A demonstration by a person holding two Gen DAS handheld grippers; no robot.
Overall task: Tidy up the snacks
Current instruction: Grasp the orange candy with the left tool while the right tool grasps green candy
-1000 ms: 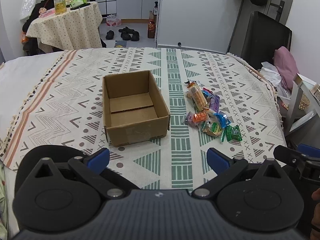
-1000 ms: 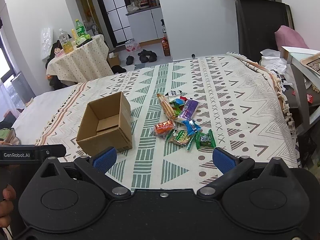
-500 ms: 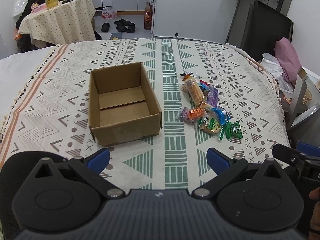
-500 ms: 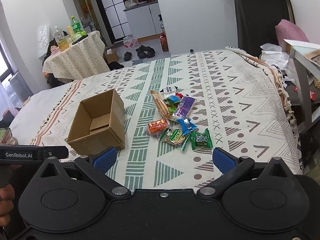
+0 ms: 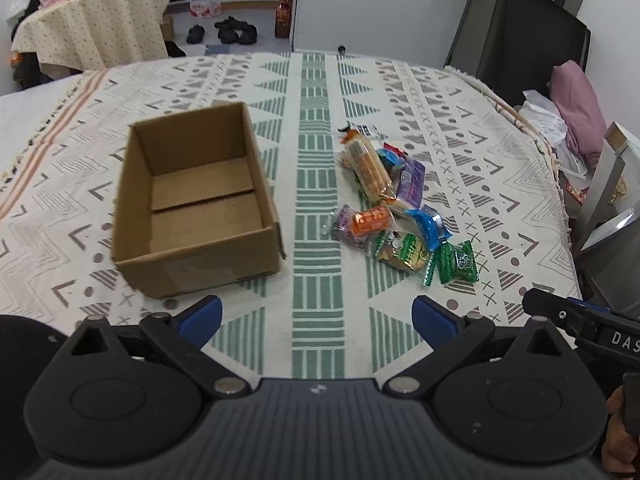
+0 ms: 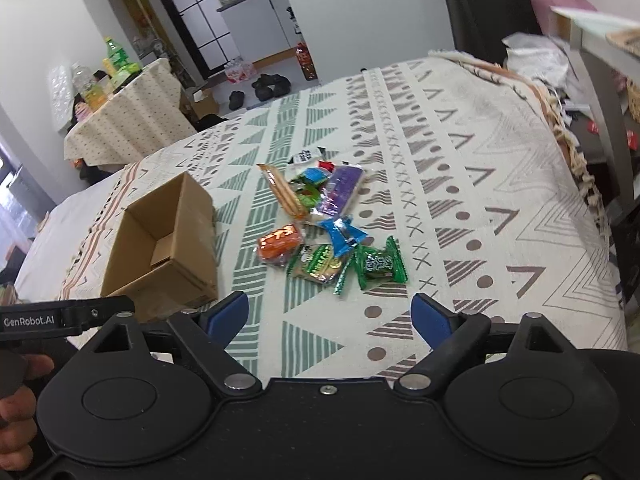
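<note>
A patterned cloth (image 5: 316, 240) covers the whole work surface. On it, at about ten o'clock from the left gripper (image 5: 316, 316), sits an open cardboard box (image 5: 192, 204) with nothing inside, so as far as can be seen no sorting has been done yet. At about one o'clock from that gripper, and near twelve o'clock from the right gripper (image 6: 330, 314), lies the pile of snacks (image 5: 396, 208), well apart from the box: a long packet of biscuit sticks (image 5: 368, 168) at its far end, then a purple packet (image 5: 412, 180), an orange one (image 5: 368, 220), a blue one (image 5: 428, 224), a green biscuit packet (image 6: 320, 266) and a small dark green sweet (image 6: 378, 266) nearest the right gripper.

The left gripper stands wide with nothing between its blue pads. The right gripper's jaws are closing but are not near shut, and nothing lies between them either. Every snack is left to move; I'd judge the dark green sweet the likely first pick.
</note>
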